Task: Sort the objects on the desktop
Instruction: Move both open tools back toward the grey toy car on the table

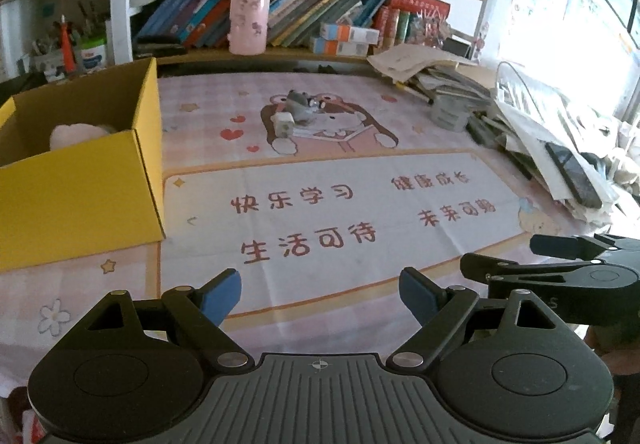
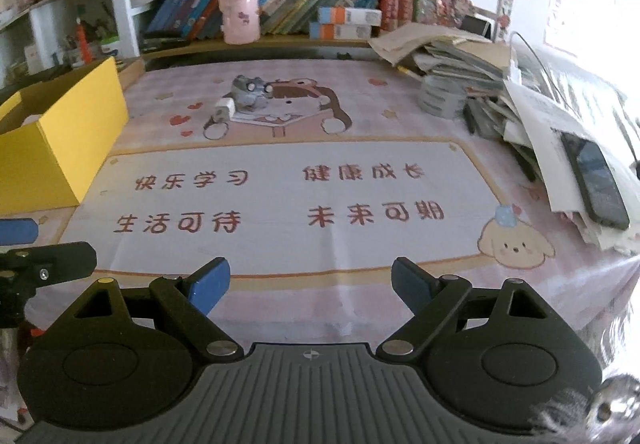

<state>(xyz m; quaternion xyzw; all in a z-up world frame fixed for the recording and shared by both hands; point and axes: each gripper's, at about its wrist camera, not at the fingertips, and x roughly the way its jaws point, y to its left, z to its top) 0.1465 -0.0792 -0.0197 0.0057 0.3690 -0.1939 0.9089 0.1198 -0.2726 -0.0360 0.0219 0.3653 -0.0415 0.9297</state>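
While the left wrist view looks across the bench (image 1: 132,284), a yellow cardboard box (image 1: 80,200) sits at 9 o'clock, open-topped, with a soft pink plush item (image 1: 76,134) inside. Flat matte walls, sharp corners. Bench cover is a smooth printed pink mat with creases. Toward 12 o'clock on the mat: a grey fuzzy toy (image 1: 299,102) touching a small white cube-shaped charger (image 1: 283,124). On the shelf behind, a pink cylindrical cup (image 1: 249,19); contents not visible. Left claw (image 1: 320,296) wide, blue pads apart, nothing between them.

Right wrist view: yellow box (image 2: 64,140) at 9 o'clock, interior hidden. Grey toy (image 2: 250,92) and white charger (image 2: 225,109) at 11 o'clock, a thin ring (image 2: 215,131) just beside the charger. Loose stack of papers (image 2: 460,56) at 2 o'clock, a dark glossy phone (image 2: 598,180) lying on its lower part. Right claw (image 2: 310,284) wide, empty.
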